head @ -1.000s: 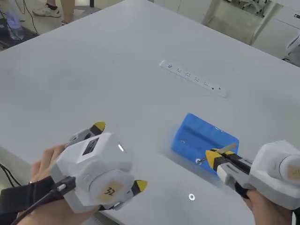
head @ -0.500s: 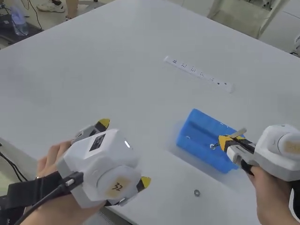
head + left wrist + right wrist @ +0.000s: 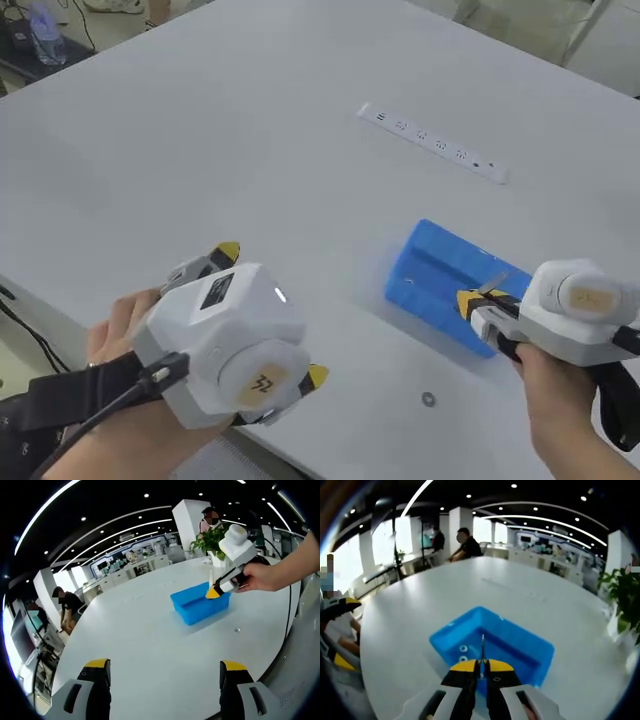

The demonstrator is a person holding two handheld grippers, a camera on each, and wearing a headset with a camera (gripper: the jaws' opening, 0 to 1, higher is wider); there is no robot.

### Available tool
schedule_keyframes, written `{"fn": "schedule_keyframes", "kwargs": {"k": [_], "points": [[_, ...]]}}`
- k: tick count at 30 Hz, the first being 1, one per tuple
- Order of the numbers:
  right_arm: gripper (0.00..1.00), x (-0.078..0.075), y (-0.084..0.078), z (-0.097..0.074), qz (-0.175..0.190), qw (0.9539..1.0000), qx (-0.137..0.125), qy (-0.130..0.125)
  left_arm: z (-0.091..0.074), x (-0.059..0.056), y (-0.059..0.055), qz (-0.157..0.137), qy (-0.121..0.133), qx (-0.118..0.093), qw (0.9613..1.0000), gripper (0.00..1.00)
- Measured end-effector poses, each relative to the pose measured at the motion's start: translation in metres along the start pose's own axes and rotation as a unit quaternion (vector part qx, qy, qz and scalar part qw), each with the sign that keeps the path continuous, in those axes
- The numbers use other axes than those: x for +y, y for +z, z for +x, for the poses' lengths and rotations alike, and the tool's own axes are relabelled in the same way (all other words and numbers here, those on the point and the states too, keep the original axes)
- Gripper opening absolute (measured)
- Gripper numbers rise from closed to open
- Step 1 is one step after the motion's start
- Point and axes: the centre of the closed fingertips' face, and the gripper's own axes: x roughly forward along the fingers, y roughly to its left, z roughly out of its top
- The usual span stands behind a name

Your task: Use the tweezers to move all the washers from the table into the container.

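Right gripper (image 3: 481, 666) clamps our tweezers (image 3: 482, 647) over the container (image 3: 520, 645), two washers (image 3: 463, 648) inside just ahead of its tips. One washer (image 3: 428, 399) waits on the table (image 3: 250, 150) beside it. Left gripper (image 3: 165, 664) gapes, idle.

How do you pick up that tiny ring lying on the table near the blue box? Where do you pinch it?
I'd pinch the washer by its thin rim, with one tip of the tweezers in the hole and one outside, coming straight down from above. It lies flat on the table, so there's probably no edge to slide under from the side.
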Motion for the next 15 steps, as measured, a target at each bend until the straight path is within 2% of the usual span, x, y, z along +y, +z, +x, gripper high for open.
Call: {"fn": "schedule_keyframes", "kwargs": {"k": [15], "points": [[0.04,-0.0046,-0.0028,0.0047,0.017,0.9998,0.005,0.004,-0.0003,0.0,-0.0001,0.003,0.001,0.001,1.0,0.92]]}}
